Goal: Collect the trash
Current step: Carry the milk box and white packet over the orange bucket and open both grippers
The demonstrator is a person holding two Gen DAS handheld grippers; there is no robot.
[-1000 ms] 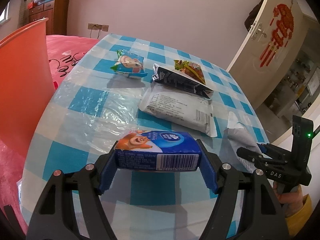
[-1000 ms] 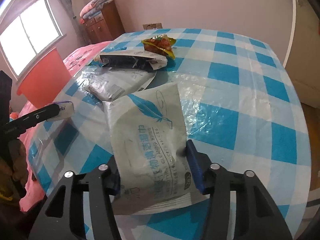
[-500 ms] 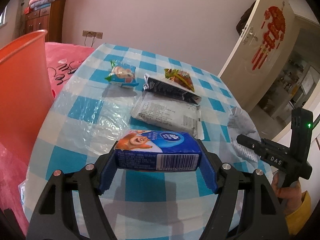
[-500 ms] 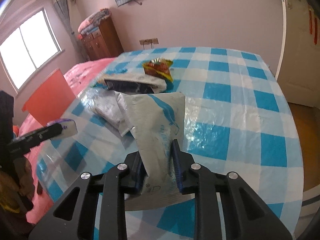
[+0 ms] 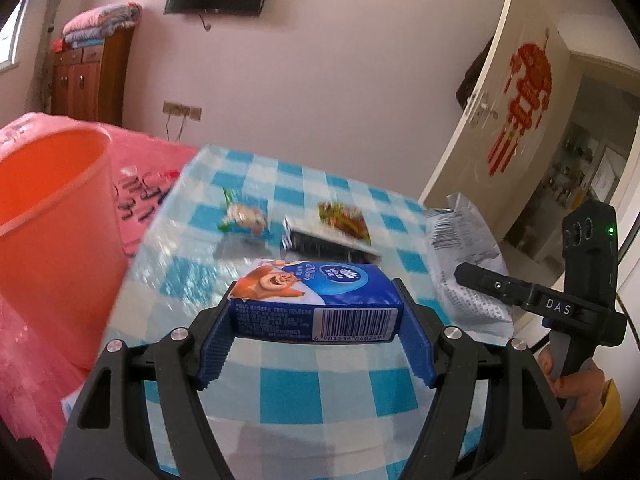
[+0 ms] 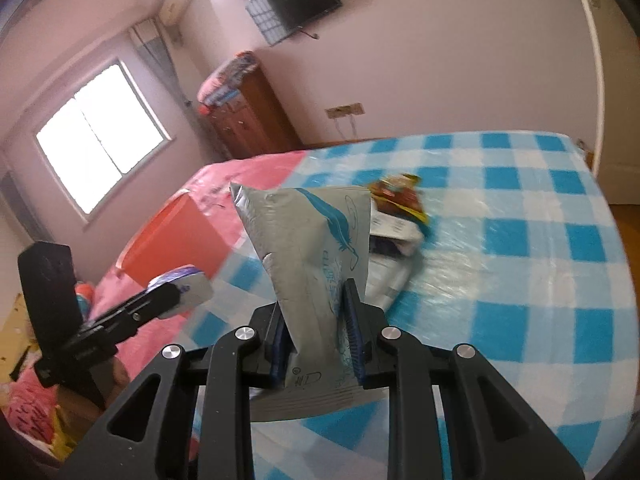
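The left tongs (image 5: 316,340) gripped a blue tissue pack (image 5: 316,300) by its short ends, clear above the checked worktop (image 5: 288,392). It appeared light and soft, so the end grip suited it. A cartoon pig and a barcode showed; the small print was unreadable. The right tongs (image 6: 316,340), whose jaws had just been closing, were clamped on the lower part of a grey wet-wipe pouch (image 6: 316,248), which stood lifted and creased. It looked thin, limp and slippery, best pinched near an edge seam. A blue feather and partly legible lettering marked it. An orange bin (image 5: 52,220) stood at the left. "DAS" was readable on the right tongs' side
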